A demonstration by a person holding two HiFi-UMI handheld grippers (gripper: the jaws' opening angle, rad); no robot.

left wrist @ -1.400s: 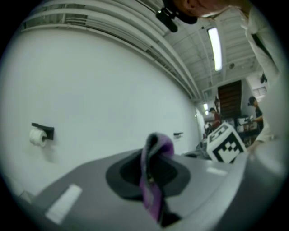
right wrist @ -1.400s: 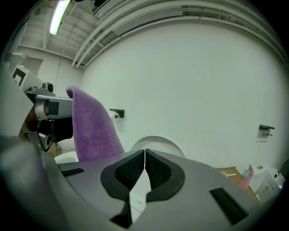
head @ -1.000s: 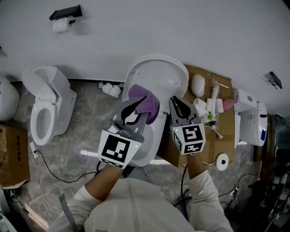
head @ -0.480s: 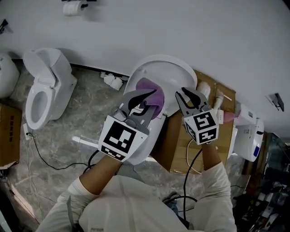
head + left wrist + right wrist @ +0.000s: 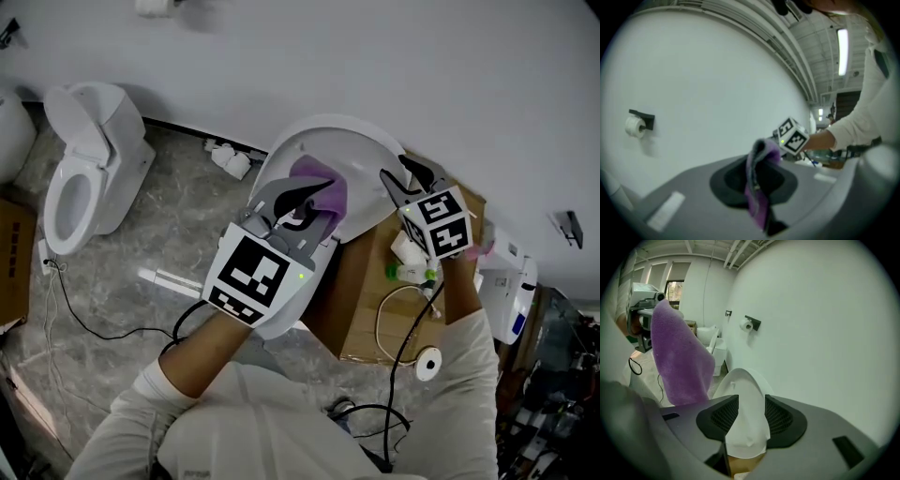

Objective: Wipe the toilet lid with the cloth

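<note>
The white toilet lid (image 5: 361,150) stands raised in the middle of the head view. My left gripper (image 5: 305,202) is shut on the purple cloth (image 5: 321,187), which hangs in front of the lid's inner face. In the left gripper view the cloth (image 5: 759,187) is pinched between the jaws of the left gripper (image 5: 757,185). My right gripper (image 5: 405,178) is at the lid's right rim. Its jaws have just been opening and stand open. In the right gripper view the lid (image 5: 740,399) shows between the jaws of the right gripper (image 5: 745,416), with the cloth (image 5: 679,357) to the left.
A second white toilet (image 5: 84,159) stands at the left. A cardboard box (image 5: 366,291) with small items lies right of the toilet, beside a white device (image 5: 511,291). Cables (image 5: 94,328) run over the stone floor. A paper roll holder (image 5: 640,123) hangs on the wall.
The right gripper has swung up and to the right to the lid's rim, and its jaws have gone from shut to open. The left gripper with the cloth has shifted slightly right.
</note>
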